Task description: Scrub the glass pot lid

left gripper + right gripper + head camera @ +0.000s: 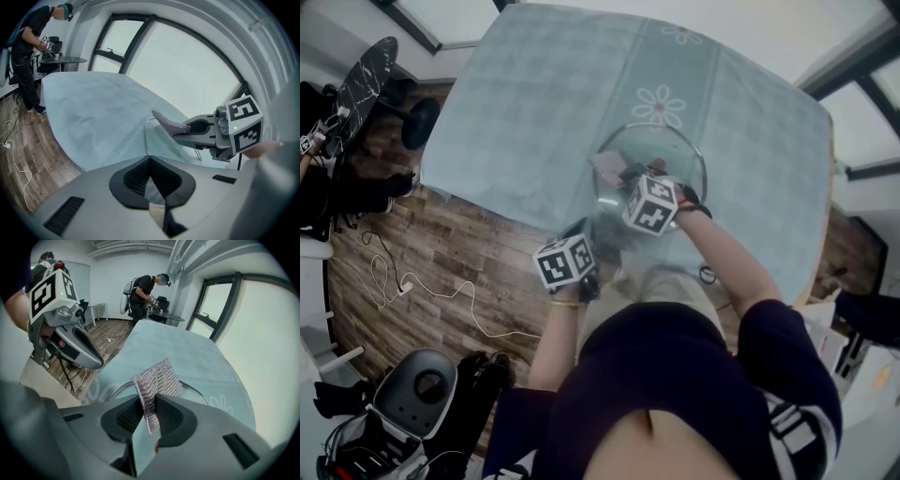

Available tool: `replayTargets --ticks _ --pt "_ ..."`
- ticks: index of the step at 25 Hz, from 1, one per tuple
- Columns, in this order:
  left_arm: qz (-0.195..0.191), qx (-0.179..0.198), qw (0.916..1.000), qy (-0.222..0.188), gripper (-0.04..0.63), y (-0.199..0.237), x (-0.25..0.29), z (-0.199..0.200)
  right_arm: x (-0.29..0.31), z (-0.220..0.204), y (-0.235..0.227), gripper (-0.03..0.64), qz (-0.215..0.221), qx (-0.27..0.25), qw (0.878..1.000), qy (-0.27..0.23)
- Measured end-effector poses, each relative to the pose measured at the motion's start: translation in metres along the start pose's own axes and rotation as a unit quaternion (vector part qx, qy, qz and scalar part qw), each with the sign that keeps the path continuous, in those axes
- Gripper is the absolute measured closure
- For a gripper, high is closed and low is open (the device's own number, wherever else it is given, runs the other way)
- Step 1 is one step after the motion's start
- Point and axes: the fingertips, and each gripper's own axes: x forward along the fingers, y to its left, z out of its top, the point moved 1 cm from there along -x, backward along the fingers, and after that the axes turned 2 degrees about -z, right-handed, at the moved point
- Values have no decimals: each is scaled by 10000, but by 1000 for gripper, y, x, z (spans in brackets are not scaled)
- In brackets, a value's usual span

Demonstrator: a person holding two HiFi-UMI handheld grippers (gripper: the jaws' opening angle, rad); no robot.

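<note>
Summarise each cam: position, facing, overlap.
Head view: on the person's head, looking steeply down at the table and glass pot lid; shows torso, forearms, left hand-held gripper and right hand-held gripper.
Left gripper view: on the left hand-held gripper, looking along its jaws, shut at the lid's rim, towards the windows; the right one crosses at right.
Right gripper view: on the right hand-held gripper, looking along jaws clamped on the mesh scrubber, into the room; the left one shows upper left.
Shared: all see lid and table.
</note>
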Motion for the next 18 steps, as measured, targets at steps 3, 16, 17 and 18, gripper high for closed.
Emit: replayTargets --ticks 3,16,17,18 --pt "-7 30 10000 0 595 0 -1 -3 0 0 8 537 20 -46 10000 -5" --pt "-53 115 9999 -90 595 -8 -18 -18 -9 -5 48 537 110 -281 9995 34" --pt "-51 117 9999 -100 595 -8 -19 -19 -10 -6 51 537 121 -286 9995 37" --pt "-48 117 9999 -106 595 -8 -21 -21 -11 -6 54 537 134 -293 9995 38"
